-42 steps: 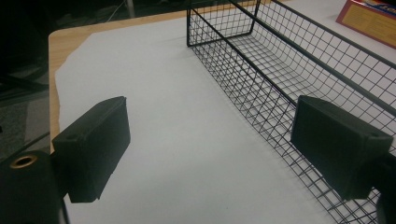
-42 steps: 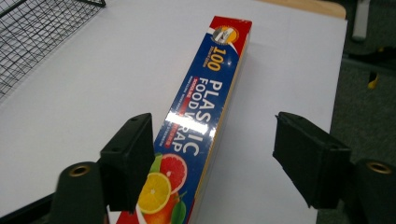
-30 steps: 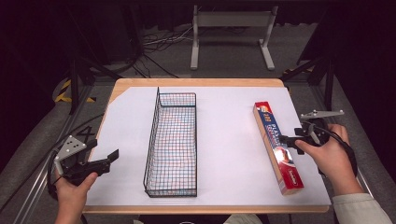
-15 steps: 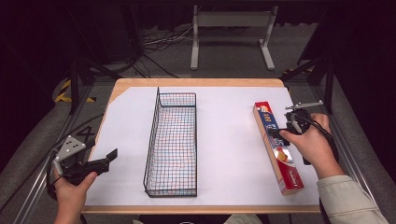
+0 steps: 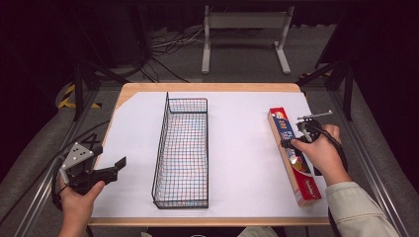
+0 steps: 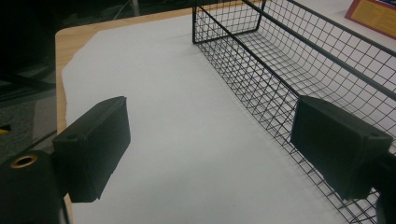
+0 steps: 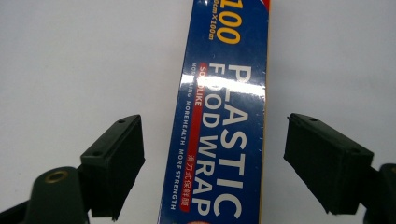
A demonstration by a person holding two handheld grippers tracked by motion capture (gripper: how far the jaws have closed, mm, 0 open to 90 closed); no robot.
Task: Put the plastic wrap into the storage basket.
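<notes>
The right claw (image 7: 212,161) has just been opened wide and is held astride the long glossy cardboard box (image 7: 224,116), untouched; a wire basket (image 5: 182,153) stands mid-frame.

Dark room, grey floor (image 5: 247,64) with loose cables (image 5: 170,42), a white metal stand (image 5: 245,29) behind the wooden table (image 5: 207,87).

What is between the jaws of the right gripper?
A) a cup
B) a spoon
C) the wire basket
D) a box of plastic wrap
D: in the right gripper view the box lies between the open jaws of the right gripper, and the pads stand clear of its sides.
</notes>
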